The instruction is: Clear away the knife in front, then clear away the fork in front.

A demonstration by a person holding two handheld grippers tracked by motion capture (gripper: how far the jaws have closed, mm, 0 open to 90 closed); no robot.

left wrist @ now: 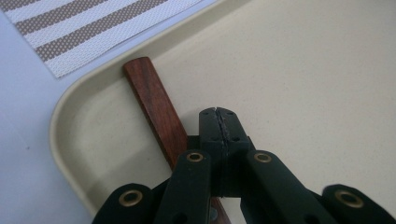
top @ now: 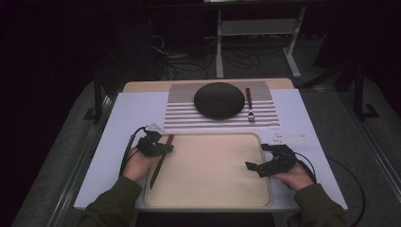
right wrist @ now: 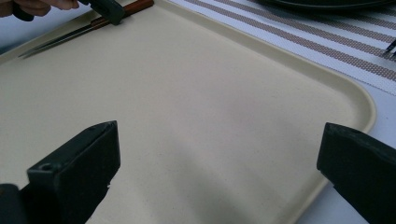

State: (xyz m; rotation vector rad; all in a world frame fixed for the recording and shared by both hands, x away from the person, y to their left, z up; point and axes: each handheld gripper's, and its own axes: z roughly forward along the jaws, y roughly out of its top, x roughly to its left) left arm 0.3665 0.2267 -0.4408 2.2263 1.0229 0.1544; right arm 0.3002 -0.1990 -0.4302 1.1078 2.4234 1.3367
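Left gripper at 9 o'clock of the beige tray, over its left rim. Jaws pressed fully together, tips meeting (seam visible in the left gripper view). Nothing between the pads. Hovering just beside and partly over the knife, which lies flat on the tray along the left rim: wooden handle toward 12 o'clock, tucked near the tray's far-left corner, blade toward 6 o'clock. Contact with the knife: cannot tell, jaw linkage covers that part of the handle.

Tray centre bare, cream surface.

Beyond the tray at 12 o'clock: striped placemat with a dark round bowl on it, fork just beside the bowl at its 3 o'clock, tines toward the tray.

Right gripper at 3 o'clock of the tray, just inside the right rim. Jaws spread wide (wide gap in the right gripper view), holding nothing, pointing across the tray toward the knife.
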